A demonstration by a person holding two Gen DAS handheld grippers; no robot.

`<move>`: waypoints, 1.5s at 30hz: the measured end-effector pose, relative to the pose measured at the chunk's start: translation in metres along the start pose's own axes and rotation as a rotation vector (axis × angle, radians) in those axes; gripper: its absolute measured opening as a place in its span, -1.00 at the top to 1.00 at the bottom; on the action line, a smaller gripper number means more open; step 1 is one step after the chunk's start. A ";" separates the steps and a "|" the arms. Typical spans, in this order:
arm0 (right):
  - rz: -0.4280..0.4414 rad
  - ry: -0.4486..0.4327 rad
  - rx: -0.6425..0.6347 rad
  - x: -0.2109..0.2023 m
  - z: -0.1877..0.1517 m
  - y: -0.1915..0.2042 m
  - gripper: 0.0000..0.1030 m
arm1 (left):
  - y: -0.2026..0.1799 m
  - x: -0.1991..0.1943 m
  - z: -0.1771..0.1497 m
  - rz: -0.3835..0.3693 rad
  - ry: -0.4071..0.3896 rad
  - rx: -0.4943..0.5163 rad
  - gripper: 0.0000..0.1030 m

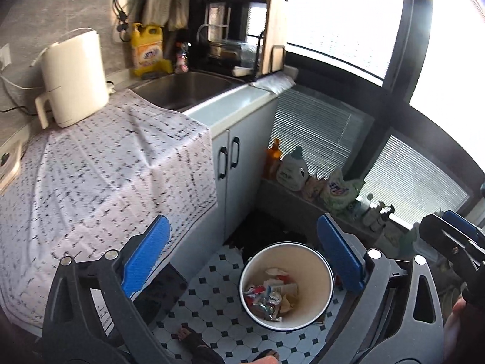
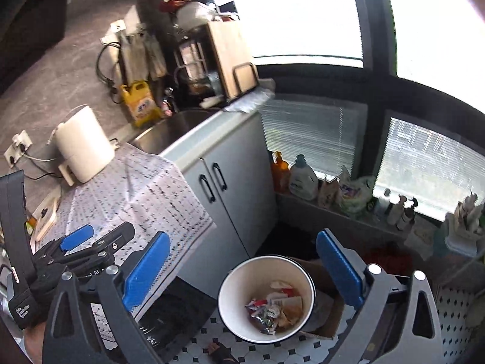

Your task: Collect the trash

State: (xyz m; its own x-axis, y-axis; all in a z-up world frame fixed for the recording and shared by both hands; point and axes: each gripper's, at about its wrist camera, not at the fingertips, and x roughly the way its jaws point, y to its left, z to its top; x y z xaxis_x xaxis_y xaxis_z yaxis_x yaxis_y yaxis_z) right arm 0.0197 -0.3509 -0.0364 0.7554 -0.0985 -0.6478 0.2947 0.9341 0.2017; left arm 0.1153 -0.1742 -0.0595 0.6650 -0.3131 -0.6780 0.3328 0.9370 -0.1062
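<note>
Both tools, left [image 1: 242, 261] and right [image 2: 242, 270], gape empty above bin [image 1: 321, 276] of wrappers [image 1: 269, 298]; labels unreadable.

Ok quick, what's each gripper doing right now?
Left gripper: open, holding nothing, above the bin.
Right gripper: open, holding nothing.

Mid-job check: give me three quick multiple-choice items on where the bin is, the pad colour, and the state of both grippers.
1. Where does the round white trash bin stand?
A. on the tiled floor by the cabinet
B. in the sink
C. on the countertop

2. What colour are the gripper pads?
A. red
B. blue
C. green

3. How are the left gripper and right gripper?
A. both open and empty
B. both shut on wrappers
C. one shut on the kettle

Answers: 1 A, the bin sits on checkered tiles; 2 B, blue pads show; 3 A, jaws stand wide with nothing between.
</note>
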 end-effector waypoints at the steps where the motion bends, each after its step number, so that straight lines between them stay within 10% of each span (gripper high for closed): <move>1: 0.008 -0.002 -0.006 -0.003 -0.001 0.004 -0.84 | 0.003 -0.006 -0.001 0.003 -0.005 -0.006 -0.88; 24: 0.143 -0.094 -0.153 -0.051 -0.003 0.061 -0.85 | 0.049 -0.095 -0.017 0.138 -0.152 -0.128 -0.88; 45: 0.145 -0.087 -0.157 -0.041 -0.002 0.068 -0.85 | 0.053 -0.096 -0.014 0.160 -0.156 -0.127 -0.88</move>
State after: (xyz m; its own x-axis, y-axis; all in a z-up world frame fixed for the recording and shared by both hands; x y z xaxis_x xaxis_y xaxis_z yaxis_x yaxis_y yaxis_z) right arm 0.0079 -0.2826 0.0027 0.8329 0.0183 -0.5531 0.0896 0.9818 0.1674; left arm 0.0598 -0.0924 -0.0099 0.8010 -0.1702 -0.5740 0.1348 0.9854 -0.1041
